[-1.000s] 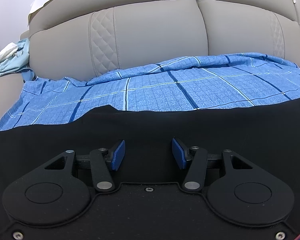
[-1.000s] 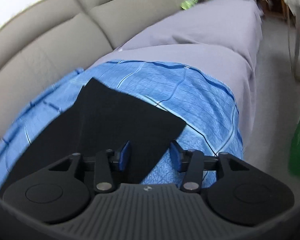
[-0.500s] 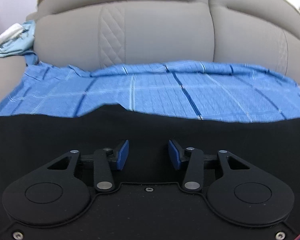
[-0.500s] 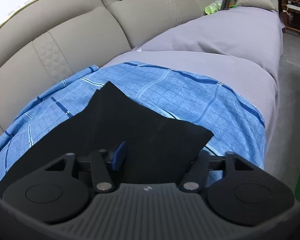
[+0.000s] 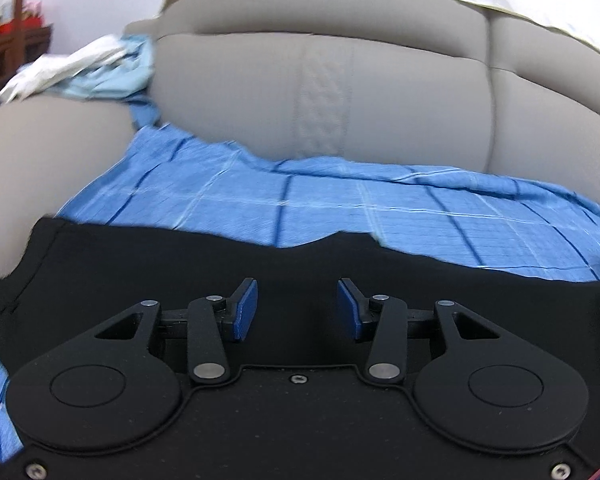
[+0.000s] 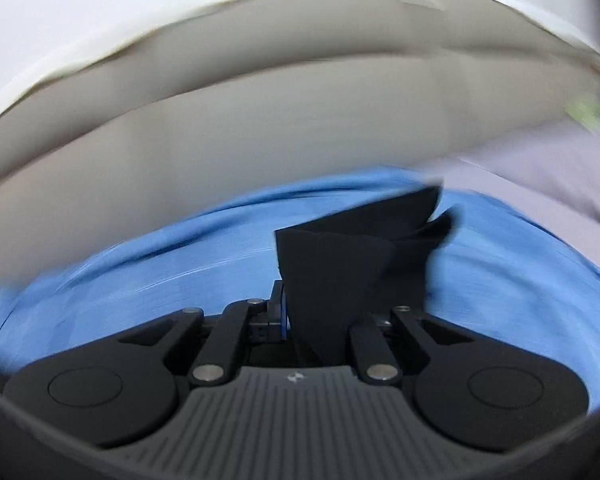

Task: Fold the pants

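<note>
The black pants (image 5: 140, 264) lie flat on a blue checked sheet (image 5: 340, 208) spread over the sofa seat. In the left wrist view my left gripper (image 5: 296, 306) hovers just over the pants, open, with nothing between its blue pads. In the blurred right wrist view my right gripper (image 6: 324, 316) has its jaws closing on a corner of the pants (image 6: 340, 256). That black fabric stands up folded between the jaws and hides the right finger, lifted off the sheet (image 6: 140, 280).
A beige sofa backrest (image 5: 260, 100) rises behind the sheet, and its armrest (image 5: 40, 152) is at the left. A heap of light cloth (image 5: 92, 68) lies on the armrest. A grey cover (image 6: 540, 176) lies at the right of the sheet.
The right gripper closed on the pants' corner, lifted it and swung toward the backrest. The left gripper shifted left along the pants, so the armrest and the pants' left end came into view.
</note>
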The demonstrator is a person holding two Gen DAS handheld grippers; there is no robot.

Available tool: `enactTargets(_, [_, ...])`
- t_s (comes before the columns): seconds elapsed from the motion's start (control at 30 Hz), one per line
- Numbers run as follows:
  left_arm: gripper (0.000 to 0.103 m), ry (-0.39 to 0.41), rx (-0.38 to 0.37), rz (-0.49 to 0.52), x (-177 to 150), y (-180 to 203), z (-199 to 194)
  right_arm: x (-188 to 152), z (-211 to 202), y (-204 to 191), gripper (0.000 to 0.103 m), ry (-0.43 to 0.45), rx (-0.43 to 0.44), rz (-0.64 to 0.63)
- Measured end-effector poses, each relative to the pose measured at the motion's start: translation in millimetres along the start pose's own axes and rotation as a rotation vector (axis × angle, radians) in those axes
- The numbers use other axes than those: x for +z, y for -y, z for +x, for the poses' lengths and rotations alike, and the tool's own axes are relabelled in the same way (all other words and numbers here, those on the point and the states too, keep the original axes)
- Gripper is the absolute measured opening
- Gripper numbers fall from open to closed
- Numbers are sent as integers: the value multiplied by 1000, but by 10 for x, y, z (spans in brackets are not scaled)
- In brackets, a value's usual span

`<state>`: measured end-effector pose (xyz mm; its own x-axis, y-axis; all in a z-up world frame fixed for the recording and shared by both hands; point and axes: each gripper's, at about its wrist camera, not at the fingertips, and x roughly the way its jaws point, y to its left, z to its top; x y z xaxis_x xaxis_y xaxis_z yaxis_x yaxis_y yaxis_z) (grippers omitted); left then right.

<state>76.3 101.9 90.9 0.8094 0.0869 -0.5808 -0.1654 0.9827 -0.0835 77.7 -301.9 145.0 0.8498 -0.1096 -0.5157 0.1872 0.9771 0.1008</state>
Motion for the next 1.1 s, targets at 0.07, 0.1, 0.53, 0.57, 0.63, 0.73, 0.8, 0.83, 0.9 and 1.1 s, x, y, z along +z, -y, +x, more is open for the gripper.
enactTargets(0.07, [43,-17,6,-27,-46,-151,-2,-174,-12,-723,12,-25,134,-178])
enactTargets(0.1, [43,-26,9,-39,-73,-222,-3,-311,-20,-1046,12,-47,203,-251])
enactTargets(0.53, [43,-64,-46,-86,-294,-548,-91,-1494,-466,-2343,57,-114,416,-657])
enactTargets(0.57, [44,-62,-54,-84,-290,-521,-98,-1515,-507,-2325,72,-116,439,-668])
enactTargets(0.63, [45,-61,-84,-69,-294,-479,-133,-1554,-635,-2276,85,-105,474,-679])
enactTargets(0.73, [45,-70,-137,-41,-288,-378,-183,-1594,-774,-2203,86,-91,495,-682])
enactTargets(0.8, [45,-76,-187,-26,-296,-296,-237,-1600,-845,-2116,88,-84,497,-667])
enactTargets(0.83, [45,-80,-220,-19,-297,-252,-269,-1595,-881,-2053,88,-80,494,-655])
enactTargets(0.9, [45,-86,-291,7,-298,-162,-326,-1573,-935,-1910,89,-67,473,-621])
enactTargets(1.1, [45,-118,-366,81,-397,194,-396,-1423,-900,-1355,89,-46,318,-458])
